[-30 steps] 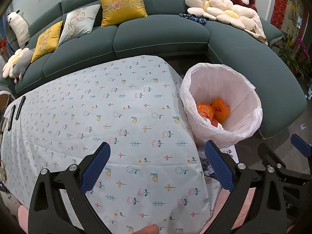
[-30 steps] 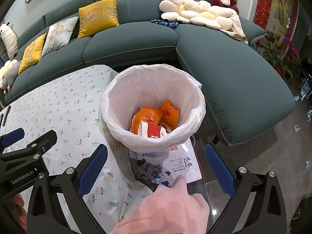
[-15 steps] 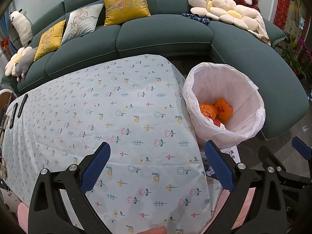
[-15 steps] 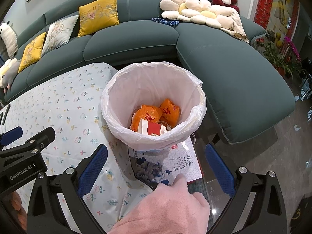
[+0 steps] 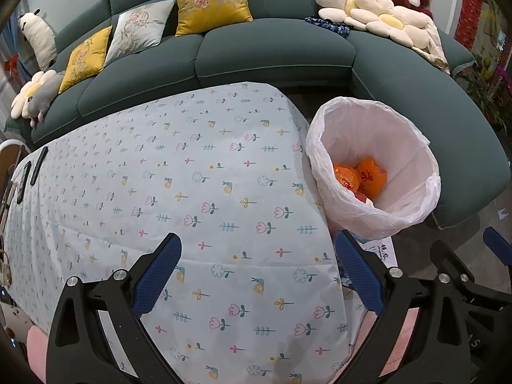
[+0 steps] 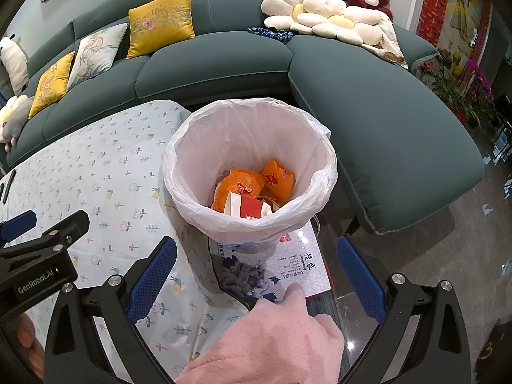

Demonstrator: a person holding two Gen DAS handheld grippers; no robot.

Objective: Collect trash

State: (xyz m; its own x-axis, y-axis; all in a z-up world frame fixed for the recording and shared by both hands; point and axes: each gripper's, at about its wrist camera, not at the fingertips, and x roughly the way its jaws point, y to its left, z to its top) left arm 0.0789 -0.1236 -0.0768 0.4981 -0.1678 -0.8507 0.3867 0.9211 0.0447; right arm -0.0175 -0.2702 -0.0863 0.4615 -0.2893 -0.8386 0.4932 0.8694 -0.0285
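1. Left gripper (image 5: 256,272): jaws apart, empty, above the counter (image 5: 192,176).
2. Right gripper (image 6: 256,275): jaws apart, empty.
3. Trash bin (image 6: 249,224): beside the counter, containing orange wrappers (image 6: 243,185) and a red-white carton (image 6: 248,208).

The tablecloth (image 5: 198,172) is seen bare across its middle and its right edge, so open room is offered over most of the surface. Only the far left edge is occupied, by two dark remotes (image 5: 30,174). Beyond the far edge, passage is closed off by the sofa (image 5: 272,54). Just beside the right edge, the bin (image 6: 249,160) is stood, and its white liner is touched by the hanging cloth. The mouth of the bin is unobstructed from above; its bottom is partly filled by orange wrappers (image 6: 256,184) and a red-and-white carton (image 6: 249,208). Floor between bin and sofa is left open.
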